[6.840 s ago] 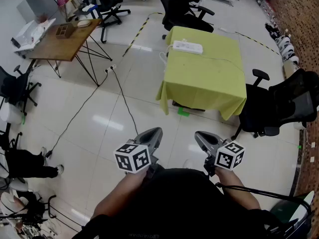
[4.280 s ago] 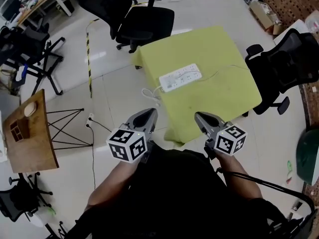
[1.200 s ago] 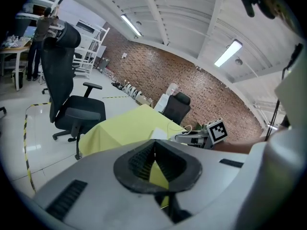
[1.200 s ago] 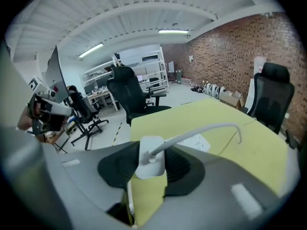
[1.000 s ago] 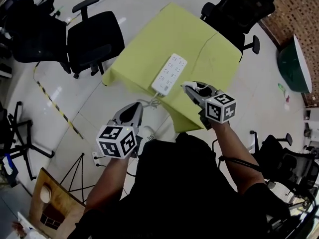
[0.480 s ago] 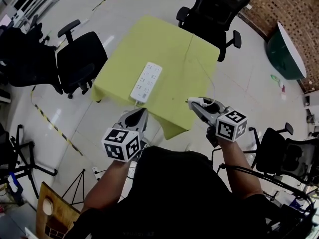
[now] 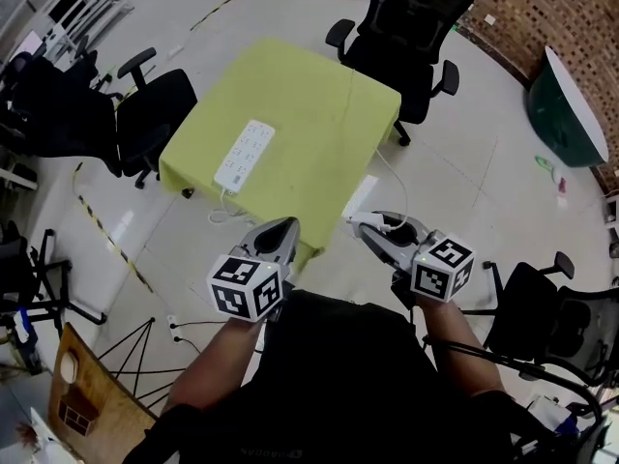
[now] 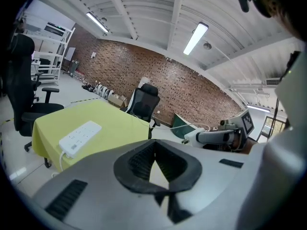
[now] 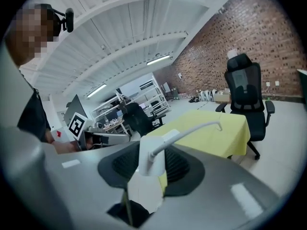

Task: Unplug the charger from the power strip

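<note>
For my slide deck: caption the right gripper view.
Right gripper clamped on the white charger, its cable arcing toward the yellow table, a black chair behind.

Counter (image 7: 319,95) covered in matt yellow-green cloth, lightly creased. Power strip (image 7: 244,155) smooth white plastic. Charger (image 9: 151,163) white plastic, slight sheen; its cable (image 9: 192,130) smooth white. Floor (image 7: 474,191) glossy pale tile. Wall (image 8: 144,75) rough brick.

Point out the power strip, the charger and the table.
Power strip (image 7: 244,155): head view, middle of its top face.
Charger (image 9: 149,157): right gripper view, its white body.
Table (image 7: 309,104): head view, bare yellow cloth.
</note>
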Available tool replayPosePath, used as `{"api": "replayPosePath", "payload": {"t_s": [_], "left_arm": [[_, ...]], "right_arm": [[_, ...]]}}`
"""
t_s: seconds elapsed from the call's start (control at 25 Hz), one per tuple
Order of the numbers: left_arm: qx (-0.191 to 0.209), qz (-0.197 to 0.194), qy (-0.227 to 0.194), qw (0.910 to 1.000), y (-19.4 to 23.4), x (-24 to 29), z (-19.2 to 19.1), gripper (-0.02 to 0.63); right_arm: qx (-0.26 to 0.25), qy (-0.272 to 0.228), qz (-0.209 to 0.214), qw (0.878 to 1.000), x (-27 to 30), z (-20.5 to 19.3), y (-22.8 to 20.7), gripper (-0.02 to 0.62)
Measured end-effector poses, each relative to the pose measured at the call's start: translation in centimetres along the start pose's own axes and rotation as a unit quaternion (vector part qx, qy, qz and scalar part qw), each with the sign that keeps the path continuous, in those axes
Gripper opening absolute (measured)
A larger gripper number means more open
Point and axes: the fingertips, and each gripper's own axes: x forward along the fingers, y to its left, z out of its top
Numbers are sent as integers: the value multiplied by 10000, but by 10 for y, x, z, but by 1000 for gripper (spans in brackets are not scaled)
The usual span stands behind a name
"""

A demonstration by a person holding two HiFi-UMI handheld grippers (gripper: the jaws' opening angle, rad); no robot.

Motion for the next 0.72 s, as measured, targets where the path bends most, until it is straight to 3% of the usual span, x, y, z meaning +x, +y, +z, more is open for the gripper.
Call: {"api": "replayPosePath", "payload": {"t_s": [0.4, 0.72], "left_arm": [[-121, 90, -63, 9999, -105, 44, -22, 6], [105, 221, 104, 9996, -113, 72, -11, 6]], "right_arm": [[-283, -75, 439, 9986, -82, 6, -37, 138], [-274, -303, 513, 9978, -84, 30, -68, 138]]}}
